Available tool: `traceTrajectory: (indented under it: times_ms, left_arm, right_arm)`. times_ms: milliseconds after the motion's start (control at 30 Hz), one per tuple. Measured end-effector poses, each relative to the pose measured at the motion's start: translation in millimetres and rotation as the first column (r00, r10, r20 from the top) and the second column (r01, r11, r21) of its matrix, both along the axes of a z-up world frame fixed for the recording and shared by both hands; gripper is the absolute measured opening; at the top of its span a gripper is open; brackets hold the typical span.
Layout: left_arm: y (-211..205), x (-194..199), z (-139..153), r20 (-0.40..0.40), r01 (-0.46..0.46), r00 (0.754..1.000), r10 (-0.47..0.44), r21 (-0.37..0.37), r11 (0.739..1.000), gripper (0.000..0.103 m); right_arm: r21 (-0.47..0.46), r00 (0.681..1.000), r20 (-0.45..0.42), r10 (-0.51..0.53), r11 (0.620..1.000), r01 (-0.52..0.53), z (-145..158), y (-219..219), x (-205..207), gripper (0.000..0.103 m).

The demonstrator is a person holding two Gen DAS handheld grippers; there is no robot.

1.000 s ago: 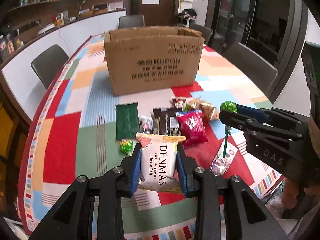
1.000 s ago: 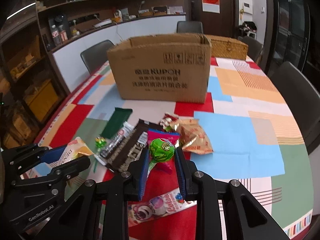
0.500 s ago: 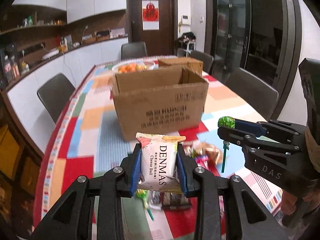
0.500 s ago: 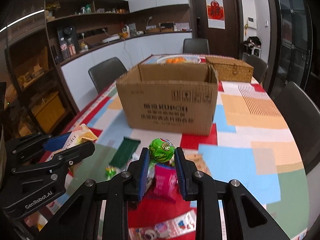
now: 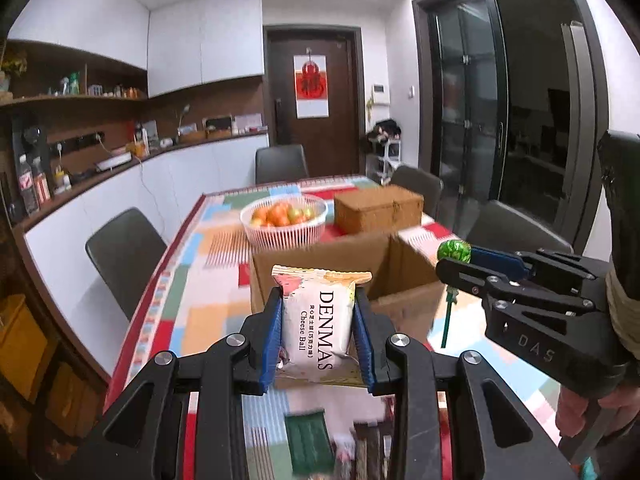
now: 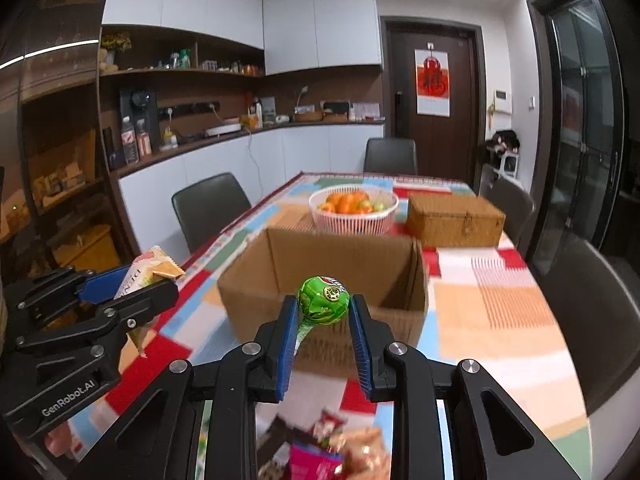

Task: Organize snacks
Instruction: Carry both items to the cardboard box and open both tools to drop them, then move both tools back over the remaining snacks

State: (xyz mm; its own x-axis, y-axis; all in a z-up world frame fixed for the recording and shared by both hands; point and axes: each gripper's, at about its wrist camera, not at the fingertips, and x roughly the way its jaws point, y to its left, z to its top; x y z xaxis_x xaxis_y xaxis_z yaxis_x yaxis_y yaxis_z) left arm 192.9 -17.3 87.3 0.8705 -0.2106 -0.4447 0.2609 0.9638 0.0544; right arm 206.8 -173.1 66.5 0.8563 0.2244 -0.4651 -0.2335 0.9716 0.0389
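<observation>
Snacks in the air number two: one white cheese-ball packet (image 5: 318,330) printed DENMAS, pinched upright between the blue pads of the left gripper (image 5: 319,334), and one lollipop (image 6: 323,300) with a green wrapped head, clamped in the right gripper (image 6: 323,334), its green stick hanging below. Both hover in front of one open cardboard box (image 6: 332,276) on the patchwork tablecloth (image 6: 504,308). More packets (image 6: 332,452) lie blurred on the cloth below. Beyond the box stand one white fruit basket (image 6: 354,220) and one wicker case (image 6: 454,220).
</observation>
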Motion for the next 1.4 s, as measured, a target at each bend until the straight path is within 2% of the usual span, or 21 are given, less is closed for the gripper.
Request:
traceTrajectory:
  times_ms: [167, 467, 633, 733, 900, 1000, 1067, 1100, 1133, 1167, 1400]
  left_arm:
    - [0, 29, 17, 0.019, 0.016, 1.0, -0.016, -0.011, 1.0, 0.033]
    - [-5, 92, 25, -0.03, 0.025, 0.999, -0.025, -0.022, 0.999, 0.033]
    - [-7, 132, 10, -0.131, 0.018, 0.991, -0.025, -0.049, 0.999, 0.033]
    - [-7, 153, -6, -0.197, 0.013, 0.98, -0.026, -0.066, 0.998, 0.033]
    - [-12, 176, -33, -0.291, 0.008, 0.957, -0.023, -0.054, 0.999, 0.033]
    - [-13, 182, -44, -0.333, 0.002, 0.943, -0.02, -0.053, 0.999, 0.039]
    - [-9, 177, -44, -0.327, -0.011, 0.945, -0.01, -0.061, 0.998, 0.057]
    - [-8, 174, -44, -0.317, -0.018, 0.948, -0.002, -0.061, 0.998, 0.061]
    - [-6, 170, -42, -0.309, -0.031, 0.951, 0.013, -0.054, 0.998, 0.062]
    - [-4, 166, -40, -0.299, -0.041, 0.954, 0.024, -0.049, 0.998, 0.062]
    - [7, 117, -19, -0.215, -0.049, 0.976, 0.041, -0.033, 0.998, 0.067]
  right_arm:
    - [0.022, 1.0, 0.026, 0.011, 1.0, -0.012, 16, 0, 25, 0.027]
    - [0.064, 0.999, -0.034, 0.009, 0.998, -0.007, 25, -7, 84, 0.027]
    - [0.016, 0.998, -0.061, -0.019, 1.0, 0.02, 20, -5, 110, 0.027]
    - [-0.002, 0.995, -0.097, -0.03, 1.0, 0.03, 12, -5, 126, 0.027]
    - [-0.008, 0.985, -0.166, -0.034, 0.999, 0.034, -7, -5, 146, 0.027]
    - [-0.015, 0.98, -0.194, -0.038, 0.999, 0.036, -16, -4, 152, 0.027]
    - [-0.02, 0.977, -0.208, -0.04, 0.999, 0.037, -21, -3, 154, 0.029]
    - [-0.024, 0.974, -0.22, -0.049, 0.999, 0.045, -24, -3, 155, 0.032]
    - [-0.025, 0.972, -0.227, -0.059, 0.998, 0.055, -25, -4, 155, 0.042]
    - [-0.025, 0.971, -0.227, -0.073, 0.997, 0.07, -26, -5, 153, 0.045]
    - [-0.029, 0.987, -0.148, -0.063, 0.998, 0.06, -13, -2, 114, 0.045]
